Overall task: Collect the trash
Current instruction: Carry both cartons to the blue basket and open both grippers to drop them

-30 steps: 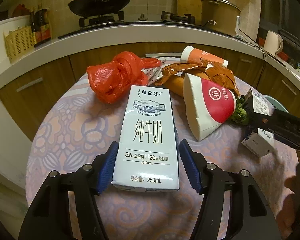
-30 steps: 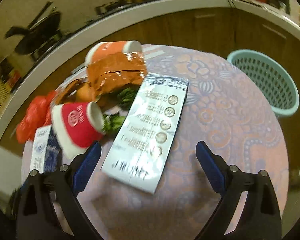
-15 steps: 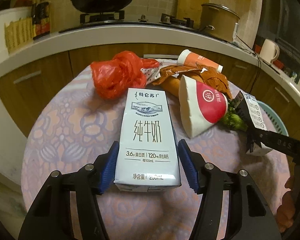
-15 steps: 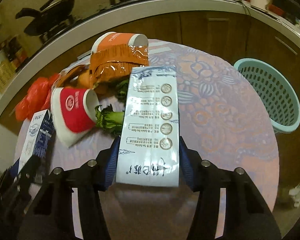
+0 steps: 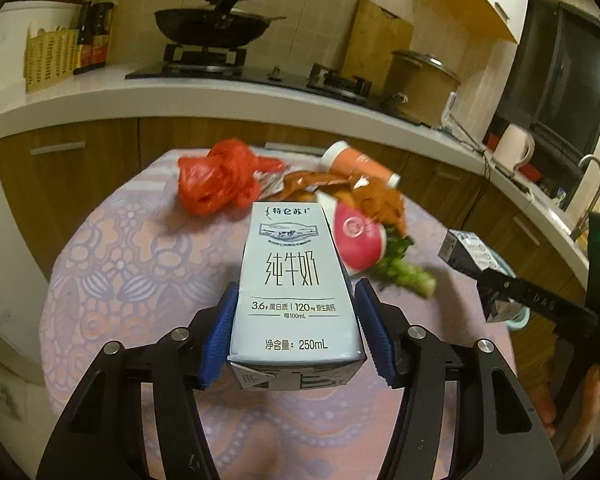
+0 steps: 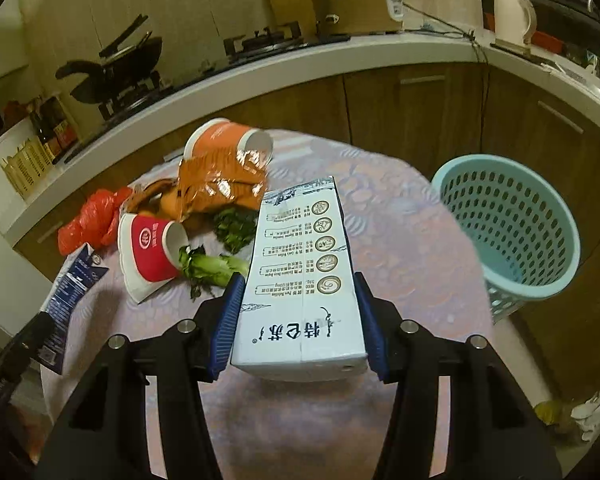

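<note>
A round bench (image 6: 400,216) with a pink-and-lilac patterned cloth carries the litter; a pale teal perforated plastic basket (image 6: 512,228) stands just beside it. The left tongs (image 5: 296,336) clench a white 250 mL milk carton (image 5: 294,292) above the cloth, the right tongs (image 6: 298,326) a second white milk carton (image 6: 304,280). A red-and-white paper cup (image 6: 148,256) lies touching a green leafy stalk (image 6: 216,266).

A pale blue-white milk carton (image 5: 296,292) with dark lettering sits between blue ribbed claw pads (image 5: 220,336). The tabletop (image 5: 140,256) wears a lilac and peach floral cloth. Far left lies a red plastic bag (image 5: 216,184); far right, a perforated turquoise basket (image 6: 508,232).
</note>
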Motion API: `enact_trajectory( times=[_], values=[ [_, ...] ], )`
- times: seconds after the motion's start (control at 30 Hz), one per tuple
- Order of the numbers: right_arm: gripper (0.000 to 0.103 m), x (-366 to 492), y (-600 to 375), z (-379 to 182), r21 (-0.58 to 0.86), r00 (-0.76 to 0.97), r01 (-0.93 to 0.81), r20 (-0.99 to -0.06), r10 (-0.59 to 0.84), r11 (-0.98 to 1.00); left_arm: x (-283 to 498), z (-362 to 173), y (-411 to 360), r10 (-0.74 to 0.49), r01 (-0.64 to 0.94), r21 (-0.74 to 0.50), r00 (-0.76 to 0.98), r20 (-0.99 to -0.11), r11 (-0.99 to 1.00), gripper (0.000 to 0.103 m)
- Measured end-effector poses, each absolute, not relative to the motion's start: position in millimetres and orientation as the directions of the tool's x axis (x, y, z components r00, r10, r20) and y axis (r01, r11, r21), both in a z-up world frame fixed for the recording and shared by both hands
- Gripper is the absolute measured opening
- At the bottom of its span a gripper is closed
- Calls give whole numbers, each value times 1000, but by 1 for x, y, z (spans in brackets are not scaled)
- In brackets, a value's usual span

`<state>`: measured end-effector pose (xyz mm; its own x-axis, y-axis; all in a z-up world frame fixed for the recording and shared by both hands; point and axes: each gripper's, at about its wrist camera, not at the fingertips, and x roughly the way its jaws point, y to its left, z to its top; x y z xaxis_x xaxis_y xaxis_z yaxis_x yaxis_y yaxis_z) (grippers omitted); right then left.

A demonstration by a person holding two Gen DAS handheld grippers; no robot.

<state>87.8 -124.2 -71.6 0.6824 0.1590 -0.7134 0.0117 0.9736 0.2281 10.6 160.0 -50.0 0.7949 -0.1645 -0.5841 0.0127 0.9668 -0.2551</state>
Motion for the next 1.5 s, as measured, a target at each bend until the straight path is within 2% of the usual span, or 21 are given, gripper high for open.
enact_trajectory(
  times=[0.13,0.37,0.77,0.97,1.17,1.5],
  values=[
    [50,83,-134,-65,229,698,1,-698,164,973,11,-35,150,-194,43,-272,808,-557,961,56],
    [50,76,-163,-49,215,744,38,-658,116,976,23,-13,105,-230,126,-223,809,-540,967,56],
    [50,79,-274,-44,207,774,236,-631,-55,950,78,13,-26,-391,353,-178,747,-537,919,56],
    [50,95,-318,-75,198,721,303,-688,-88,932,118,-12,-94,-473,444,-205,661,-583,873,56],
    [50,111,-352,-121,196,638,369,-764,-94,908,161,-61,-150,-517,491,-250,537,-667,834,56],
    [50,129,-377,-167,196,550,402,-832,-65,894,194,-118,-206,-517,531,-268,401,-756,804,56]
  ],
)
